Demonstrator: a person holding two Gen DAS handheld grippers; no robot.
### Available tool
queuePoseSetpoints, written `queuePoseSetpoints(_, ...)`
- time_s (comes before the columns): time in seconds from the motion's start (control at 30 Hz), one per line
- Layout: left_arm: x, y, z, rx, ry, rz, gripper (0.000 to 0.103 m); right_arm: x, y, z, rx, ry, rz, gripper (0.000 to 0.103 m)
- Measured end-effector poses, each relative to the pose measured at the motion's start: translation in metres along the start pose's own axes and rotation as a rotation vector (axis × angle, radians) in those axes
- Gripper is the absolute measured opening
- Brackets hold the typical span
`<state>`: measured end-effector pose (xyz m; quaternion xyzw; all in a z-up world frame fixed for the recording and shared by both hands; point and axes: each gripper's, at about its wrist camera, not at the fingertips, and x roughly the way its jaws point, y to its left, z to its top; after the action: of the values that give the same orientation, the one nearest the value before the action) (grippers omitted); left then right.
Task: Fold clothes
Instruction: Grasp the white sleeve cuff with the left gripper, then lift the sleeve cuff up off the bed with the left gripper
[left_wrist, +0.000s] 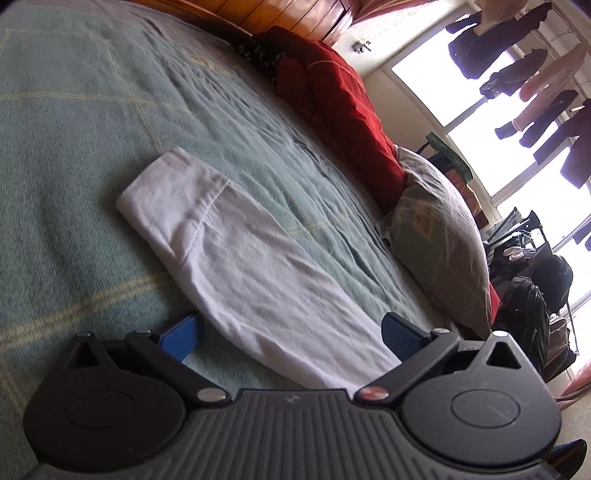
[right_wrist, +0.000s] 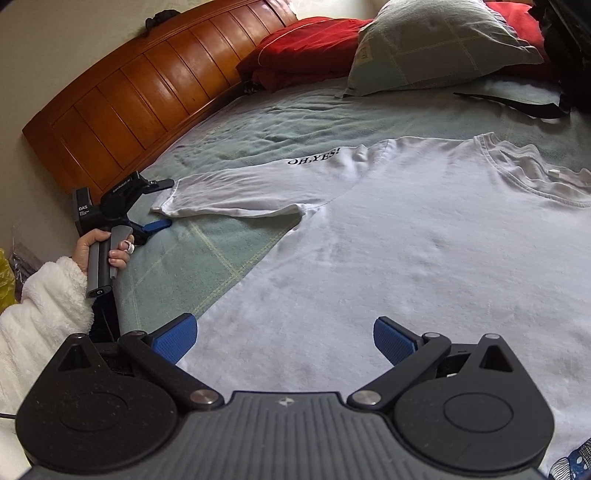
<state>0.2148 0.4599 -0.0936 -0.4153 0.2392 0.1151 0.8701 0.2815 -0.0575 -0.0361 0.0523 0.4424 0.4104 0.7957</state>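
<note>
In the right wrist view, a T-shirt (right_wrist: 406, 236) is spread flat on the bed cover (right_wrist: 236, 122), filling the centre and right of the frame. Its sleeve (right_wrist: 229, 195) is stretched toward the left, where the left gripper (right_wrist: 162, 203) is placed at the cuff, one finger on each side of it, held by a hand (right_wrist: 107, 249) at the left edge. The headboard (right_wrist: 147, 85) is seen in the upper left, behind the bed. A pillow (right_wrist: 439, 44) is set at the top, right of centre, beside cushions (right_wrist: 306, 48). The right gripper (right_wrist: 284, 338) is positioned at the bottom centre, over the shirt's lower part.

In the left wrist view, the sleeve (left_wrist: 236, 254) is laid diagonally from centre left to the bottom centre.
</note>
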Motion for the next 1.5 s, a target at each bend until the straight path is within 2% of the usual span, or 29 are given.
queuePoseSetpoints(0.23,0.011,-0.001,0.009,0.006,-0.056,0.012,0.102,0.001,-0.002,0.000,0.008,0.000,-0.007,0.103)
queuePoseSetpoints(0.4,0.014,0.000,0.013,-0.043,-0.107,0.015,0.102,0.003,0.000,0.001,-0.001,0.006,-0.001,0.103)
queuePoseSetpoints(0.43,0.014,-0.002,0.010,-0.049,-0.107,0.007,0.102,0.003,0.000,0.001,-0.002,0.007,-0.001,0.103)
queuePoseSetpoints(0.53,0.018,-0.017,-0.003,0.012,-0.029,-0.045,0.102,0.003,-0.001,0.001,-0.006,0.007,0.008,0.103)
queuePoseSetpoints(0.63,0.025,-0.024,-0.007,0.055,-0.027,-0.032,0.102,0.005,-0.003,0.002,0.004,0.006,0.003,0.103)
queuePoseSetpoints(0.73,0.032,-0.016,0.004,0.012,-0.077,-0.035,0.102,0.005,-0.003,0.002,0.001,0.004,0.007,0.103)
queuePoseSetpoints(0.87,0.042,-0.012,0.018,-0.034,-0.141,0.001,0.102,0.001,-0.002,0.003,-0.008,-0.006,-0.005,0.103)
queuePoseSetpoints(1.0,0.046,-0.020,0.022,-0.031,-0.140,0.011,0.102,-0.001,-0.004,0.002,0.002,-0.013,-0.015,0.103)
queuePoseSetpoints(1.23,0.029,-0.038,0.026,-0.004,-0.148,-0.026,0.102,-0.007,-0.003,0.002,-0.006,-0.028,0.002,0.103)
queuePoseSetpoints(1.5,0.013,-0.077,0.025,0.055,-0.152,-0.080,0.102,-0.019,-0.001,-0.003,-0.028,-0.034,-0.005,0.103)
